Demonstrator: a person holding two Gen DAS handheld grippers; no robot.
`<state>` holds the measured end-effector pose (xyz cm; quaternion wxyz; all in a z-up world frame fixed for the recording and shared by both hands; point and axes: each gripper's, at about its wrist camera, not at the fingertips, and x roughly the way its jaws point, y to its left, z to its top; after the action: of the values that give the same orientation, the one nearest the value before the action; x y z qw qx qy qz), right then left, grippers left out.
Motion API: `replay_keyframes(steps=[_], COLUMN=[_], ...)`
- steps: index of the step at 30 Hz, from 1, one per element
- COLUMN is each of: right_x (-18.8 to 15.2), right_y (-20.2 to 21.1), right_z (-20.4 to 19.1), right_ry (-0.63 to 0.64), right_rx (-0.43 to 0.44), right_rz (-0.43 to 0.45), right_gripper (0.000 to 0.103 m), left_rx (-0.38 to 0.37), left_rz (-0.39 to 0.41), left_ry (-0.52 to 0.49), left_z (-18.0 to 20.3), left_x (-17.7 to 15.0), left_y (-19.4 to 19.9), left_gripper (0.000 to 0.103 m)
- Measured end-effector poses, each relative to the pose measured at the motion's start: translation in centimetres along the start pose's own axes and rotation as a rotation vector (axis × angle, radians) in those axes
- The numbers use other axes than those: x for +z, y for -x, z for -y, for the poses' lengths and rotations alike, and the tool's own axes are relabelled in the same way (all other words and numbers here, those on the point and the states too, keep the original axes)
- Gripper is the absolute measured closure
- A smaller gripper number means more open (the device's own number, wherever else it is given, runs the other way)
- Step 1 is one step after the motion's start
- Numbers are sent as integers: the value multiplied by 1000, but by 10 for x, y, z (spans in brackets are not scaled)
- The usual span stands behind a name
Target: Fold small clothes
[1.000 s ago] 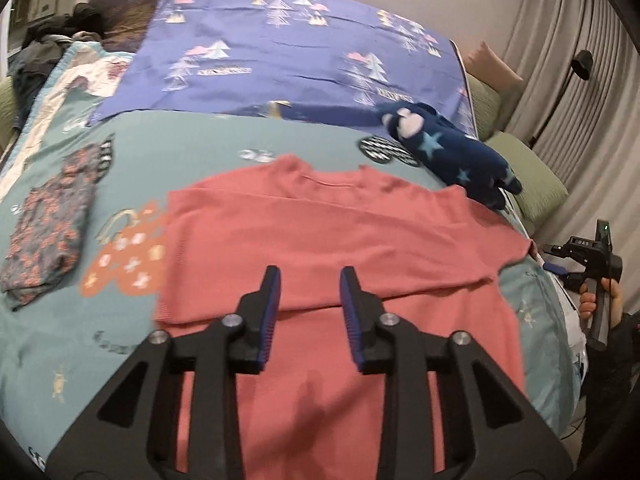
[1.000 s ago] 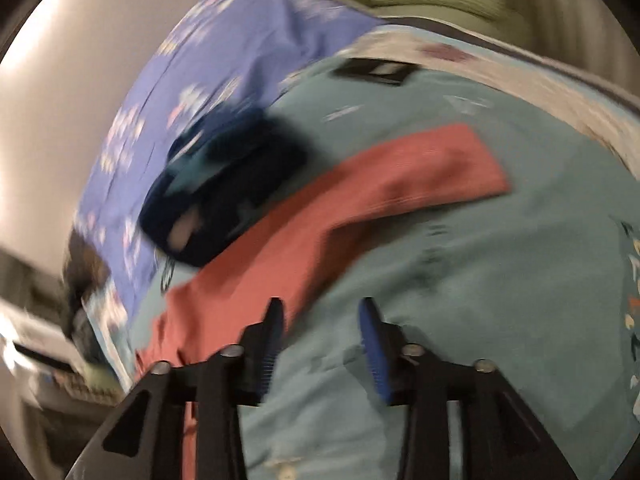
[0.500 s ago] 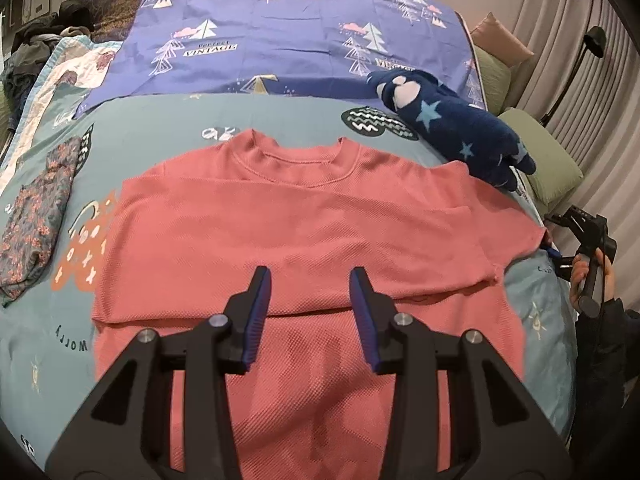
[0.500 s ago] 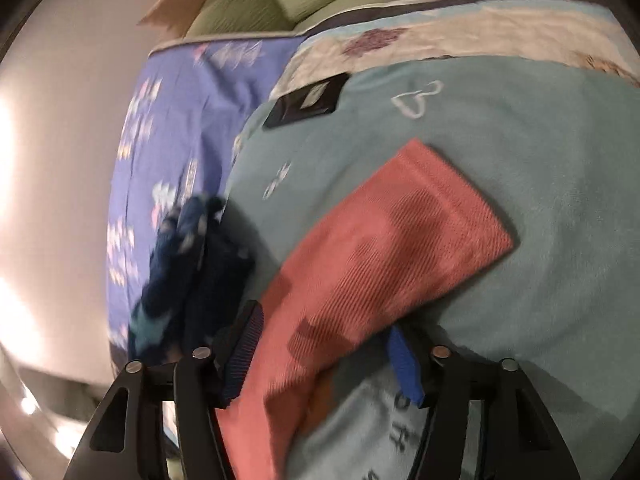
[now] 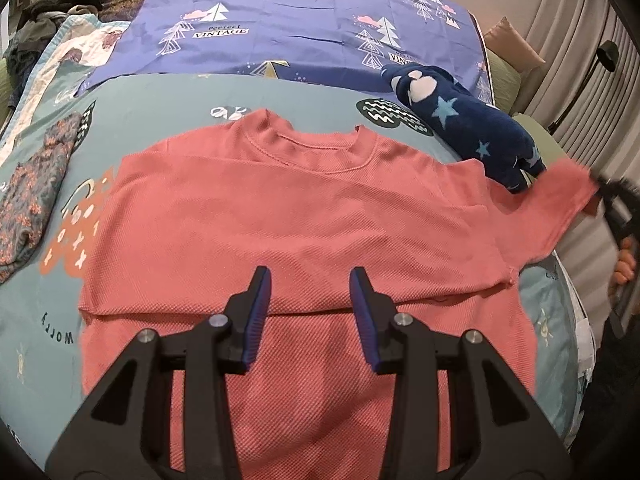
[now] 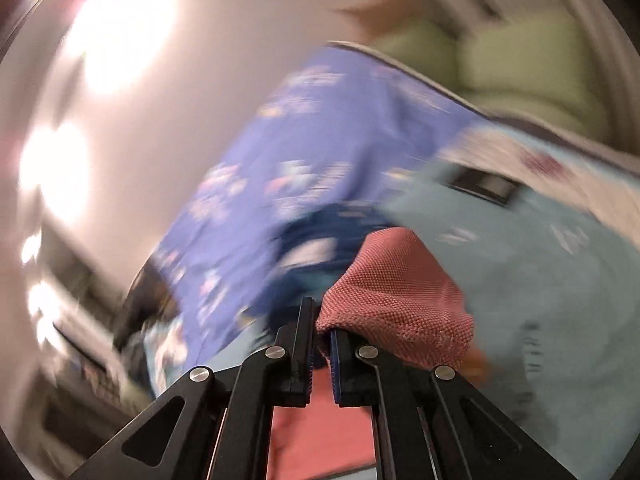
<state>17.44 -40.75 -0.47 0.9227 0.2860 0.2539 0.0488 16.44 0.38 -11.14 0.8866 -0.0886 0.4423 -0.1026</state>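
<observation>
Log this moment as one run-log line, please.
step: folding sleeve | right claw: shut on coral shirt sleeve, lifted | left claw: open, above shirt hem | navy star plush: beside sleeve

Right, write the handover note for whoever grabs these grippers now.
Left gripper: open, empty, hovering over the middle of the coral-red knit t-shirt.
Right gripper: shut on the shirt's right sleeve, lifted beside the navy star-patterned plush garment.
Done: shirt spread on the teal printed blanket, hem seemingly folded up.
Left: fold that sleeve inward, then the other side, and finish.
</observation>
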Motion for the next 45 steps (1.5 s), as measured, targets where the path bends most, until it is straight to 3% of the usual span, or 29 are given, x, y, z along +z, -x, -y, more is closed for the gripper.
replay_keyframes(steps=[5, 8, 12, 14, 17, 22, 26, 30, 36, 37, 42, 45], right_x=[-53, -99, -171, -208, -234, -219, -179, -165, -173, -175, -176, -168], right_y=[-21, -49, -86, -99, -98, -66, -62, -84, -131, -137, -151, -145], right_z=[-106, -146, -172, -175, -164, -131, -102, -85, -90, -92, -145, -164], right_ry=[284, 437, 610, 669, 701, 542, 304, 75, -17, -53, -104, -19], right_rx=[118, 125, 116, 118, 112, 186, 196, 202, 120, 152, 497, 513], right_rz=[-96, -200, -406, -543, -628, -643, -603, -653, -708, -719, -732, -697], right_gripper=[97, 95, 93, 84, 72, 59, 58, 58, 55, 55, 55, 55], left_rx=[-5, 3, 1, 0, -7, -24, -63, -93, -80, -77, -64, -101], left_rz=[19, 25, 31, 33, 31, 33, 36, 31, 31, 35, 57, 38], left_ry=[14, 32, 71, 88, 98, 82, 55, 27, -18, -16, 29, 18], left_z=[-10, -21, -36, -42, -48, -48, -37, -22, -15, -17, -32, -33], left_x=[-2, -2, -4, -5, -7, -8, -6, -7, -7, -6, -6, -9], left_y=[8, 11, 16, 18, 19, 20, 18, 15, 18, 20, 26, 26], left_gripper=[61, 61, 61, 61, 61, 60, 60, 59, 59, 58, 53, 48])
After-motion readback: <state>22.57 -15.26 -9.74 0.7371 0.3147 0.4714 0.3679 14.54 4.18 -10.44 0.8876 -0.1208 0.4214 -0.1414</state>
